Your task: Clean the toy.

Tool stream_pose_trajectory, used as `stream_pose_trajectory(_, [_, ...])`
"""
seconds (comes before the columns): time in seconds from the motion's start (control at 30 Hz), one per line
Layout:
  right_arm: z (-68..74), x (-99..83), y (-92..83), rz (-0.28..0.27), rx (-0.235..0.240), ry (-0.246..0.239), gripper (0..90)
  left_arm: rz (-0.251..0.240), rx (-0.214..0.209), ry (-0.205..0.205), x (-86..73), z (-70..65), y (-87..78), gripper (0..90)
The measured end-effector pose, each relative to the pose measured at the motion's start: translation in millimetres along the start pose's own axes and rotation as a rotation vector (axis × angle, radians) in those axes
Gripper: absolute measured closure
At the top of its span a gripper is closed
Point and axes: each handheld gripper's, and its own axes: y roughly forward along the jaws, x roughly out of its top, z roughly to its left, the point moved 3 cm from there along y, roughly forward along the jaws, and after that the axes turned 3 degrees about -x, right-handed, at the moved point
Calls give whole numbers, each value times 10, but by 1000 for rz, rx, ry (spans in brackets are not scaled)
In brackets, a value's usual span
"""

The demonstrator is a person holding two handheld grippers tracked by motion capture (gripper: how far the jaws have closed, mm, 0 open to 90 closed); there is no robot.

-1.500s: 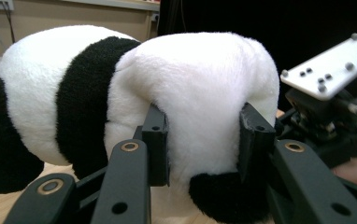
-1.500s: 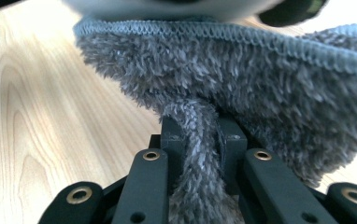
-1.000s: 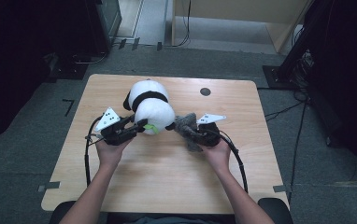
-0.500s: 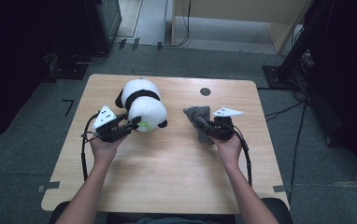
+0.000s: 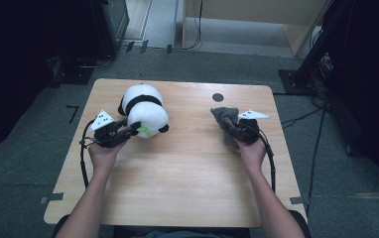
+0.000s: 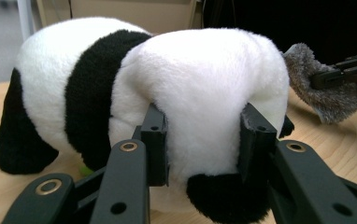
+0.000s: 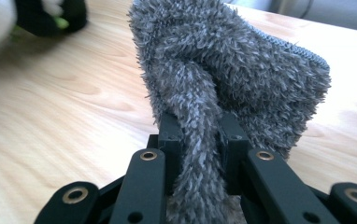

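Jaws clamp panda [image 5: 145,113] and grey cloth [image 5: 225,119] — well apart.

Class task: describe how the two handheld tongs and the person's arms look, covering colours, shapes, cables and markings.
Both the left tongs and the right tongs are black, with two flat jaws on linked bars set with brass-coloured rivets. Each carries a grey three-cornered plate marked with dark dots, and trails a black cable looping back beside the forearm. The forearms are bare, with no sleeves visible.

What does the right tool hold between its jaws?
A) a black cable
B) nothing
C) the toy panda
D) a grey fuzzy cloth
D: in the right gripper view the right tool has its jaws closed on a fold of the grey fuzzy cloth.
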Motion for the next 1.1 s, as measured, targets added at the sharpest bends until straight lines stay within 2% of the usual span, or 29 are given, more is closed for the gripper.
stream_pose_trajectory(0.1, [-98, -22, 18, -9, -31, -13, 762, 27, 12, -11, -53, 68, 18, 607])
stream_pose_trajectory(0.23, [-222, -106, 55, -27, -64, -27, 732, 61, 3, -37, -137, 181, 40, 596])
stream_pose_trajectory(0.3, [-278, -158, 96, -24, -56, -2, 732, 65, -1, -37, -154, 207, 41, 590])
stream_pose_trajectory(0.4, [-331, -206, 164, -17, -70, 23, 715, 86, 7, -20, -171, 214, 56, 577])
stream_pose_trajectory(0.5, [-346, -239, 211, 2, -82, 21, 701, 112, 8, -6, -201, 215, 82, 549])
stream_pose_trajectory(0.57, [-348, -246, 224, 5, -86, 18, 688, 111, 9, -3, -205, 216, 83, 525])
stream_pose_trajectory(0.63, [-349, -252, 238, 10, -88, 18, 637, 104, 9, -10, -203, 219, 81, 485])
stream_pose_trajectory(0.83, [-382, -273, 263, 25, -91, 45, 474, 143, -6, 2, -247, 225, 106, 332])
stream_pose_trajectory(1.0, [-384, -245, 226, 24, -91, 56, 423, 169, -11, -17, -261, 210, 87, 223])
stream_pose_trajectory(1.1, [-362, -227, 196, 33, -95, 46, 423, 164, -26, -55, -275, 217, 61, 201])
